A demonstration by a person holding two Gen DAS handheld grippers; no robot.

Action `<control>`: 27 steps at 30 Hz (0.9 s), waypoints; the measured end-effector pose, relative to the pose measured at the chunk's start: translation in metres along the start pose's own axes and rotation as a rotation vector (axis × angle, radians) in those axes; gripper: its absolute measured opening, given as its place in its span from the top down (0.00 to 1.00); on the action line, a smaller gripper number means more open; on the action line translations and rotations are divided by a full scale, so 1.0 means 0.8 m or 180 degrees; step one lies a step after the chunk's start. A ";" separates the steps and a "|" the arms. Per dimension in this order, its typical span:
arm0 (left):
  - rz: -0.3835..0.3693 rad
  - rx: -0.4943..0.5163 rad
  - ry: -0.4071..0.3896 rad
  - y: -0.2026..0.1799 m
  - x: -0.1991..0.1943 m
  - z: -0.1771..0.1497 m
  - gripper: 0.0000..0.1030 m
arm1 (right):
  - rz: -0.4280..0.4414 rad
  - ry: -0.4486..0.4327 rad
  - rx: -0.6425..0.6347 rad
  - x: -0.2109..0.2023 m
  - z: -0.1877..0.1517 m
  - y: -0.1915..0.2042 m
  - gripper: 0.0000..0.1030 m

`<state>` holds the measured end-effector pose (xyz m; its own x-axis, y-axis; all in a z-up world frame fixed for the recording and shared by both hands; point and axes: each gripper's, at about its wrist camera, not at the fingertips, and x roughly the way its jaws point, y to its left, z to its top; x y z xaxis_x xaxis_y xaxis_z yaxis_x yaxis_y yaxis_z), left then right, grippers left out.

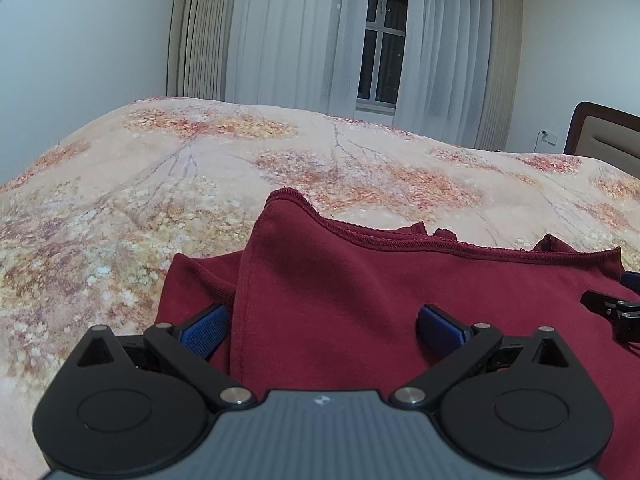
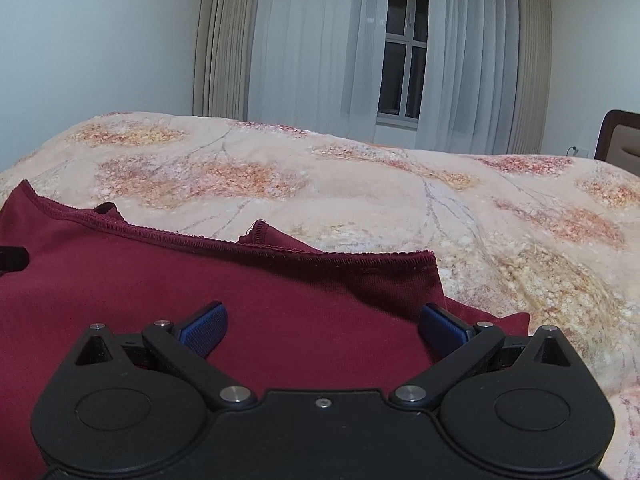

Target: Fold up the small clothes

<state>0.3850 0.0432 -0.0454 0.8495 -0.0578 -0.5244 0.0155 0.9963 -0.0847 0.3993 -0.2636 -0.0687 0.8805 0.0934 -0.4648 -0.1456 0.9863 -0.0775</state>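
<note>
A dark red garment lies folded on the bed, its stitched hem edge toward the far side. My left gripper is open just above the garment's left part, its blue pads spread wide and holding nothing. My right gripper is open above the garment's right part, also empty. The right gripper's tip shows at the right edge of the left wrist view. A dark piece of the left gripper shows at the left edge of the right wrist view.
The bed is covered by a beige floral blanket that spreads around the garment. Behind it are white curtains and a window. A brown headboard stands at the far right.
</note>
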 end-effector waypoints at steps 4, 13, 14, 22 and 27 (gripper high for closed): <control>-0.0044 -0.0002 0.0125 0.002 -0.005 0.013 0.00 | 0.0025 0.0041 0.0002 -0.002 0.007 -0.002 0.01; 0.0022 0.0029 -0.0040 0.010 -0.092 0.035 0.00 | 0.0182 -0.0139 -0.0056 -0.043 0.051 0.021 0.01; 0.0045 -0.0069 -0.0032 0.017 -0.101 0.031 0.00 | 0.0219 -0.0153 -0.0082 -0.047 0.050 0.028 0.01; 0.0201 -0.0508 0.0059 0.062 -0.140 -0.027 0.00 | 0.0507 -0.0189 -0.0396 -0.086 0.035 0.083 0.01; 0.0171 -0.0668 -0.0140 0.077 -0.153 -0.061 0.00 | 0.0484 -0.0207 -0.0638 -0.099 0.021 0.111 0.01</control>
<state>0.2566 0.1084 -0.0278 0.8684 0.0024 -0.4959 -0.1367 0.9624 -0.2346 0.3241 -0.1809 -0.0244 0.8679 0.2535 -0.4272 -0.3593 0.9142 -0.1874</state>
